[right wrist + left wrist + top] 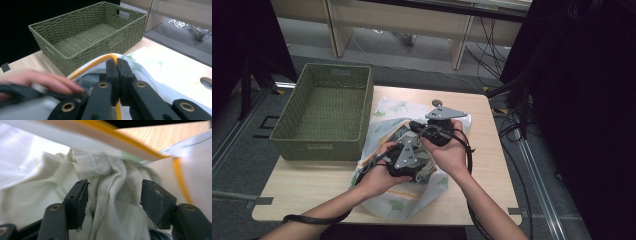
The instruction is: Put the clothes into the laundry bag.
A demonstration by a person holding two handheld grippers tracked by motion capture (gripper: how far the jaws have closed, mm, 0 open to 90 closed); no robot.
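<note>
Cream cloth [112, 195] sits inside the laundry bag [387, 127] on the desk [482, 150]; left gripper [113, 200] wide, right gripper [117, 75] pinching the bag's yellow rim [92, 64]. Basket [324, 107] unfilled yet.

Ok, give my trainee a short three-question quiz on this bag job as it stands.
1. True or false: the basket holds clothes.
2. What is the right gripper shut on? A) the basket rim B) the bag's yellow edge C) a cable
3. What lies between the left gripper's jaws?

Key: 1. False, it is empty. 2. B. 3. Cream cloth, with the jaws open around it, inside the bag.
</note>
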